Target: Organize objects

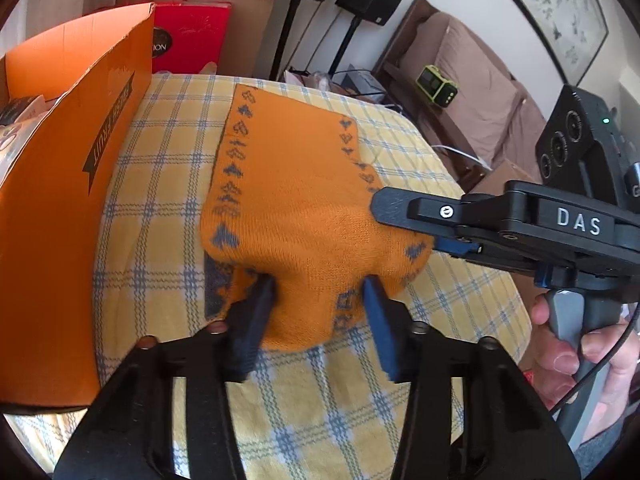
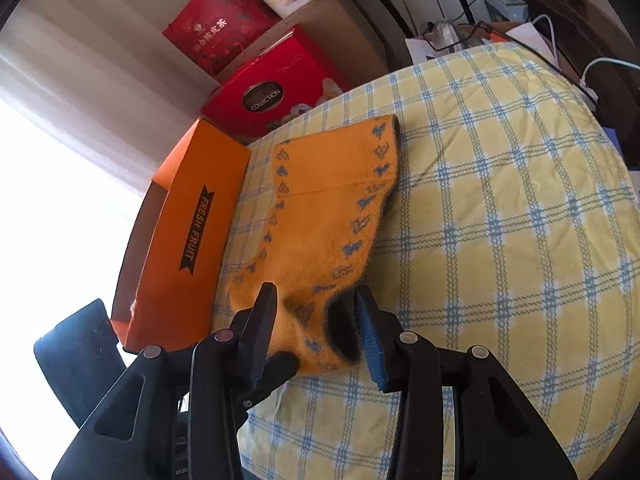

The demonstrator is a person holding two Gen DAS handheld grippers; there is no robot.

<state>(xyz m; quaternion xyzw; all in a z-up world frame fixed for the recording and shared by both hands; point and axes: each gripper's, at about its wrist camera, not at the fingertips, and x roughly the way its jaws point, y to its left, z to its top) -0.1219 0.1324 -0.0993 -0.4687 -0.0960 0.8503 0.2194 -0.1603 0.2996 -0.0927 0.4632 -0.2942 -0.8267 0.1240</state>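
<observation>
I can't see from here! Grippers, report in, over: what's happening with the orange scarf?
Left gripper pinching orange scarf. Right gripper astride its other corner, grip unclear. Orange box beside it; nothing blocking.

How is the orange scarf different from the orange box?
The scarf is soft knit lying flat on the checked cloth; the box is stiff cardboard standing up. The scarf has rows of small dark patterns; the box says FRESH FRUIT. Both are orange.

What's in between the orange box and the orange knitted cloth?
Only a bare strip of the checked tablecloth lies between the orange box and the knitted cloth; the right wrist view shows it best.
</observation>
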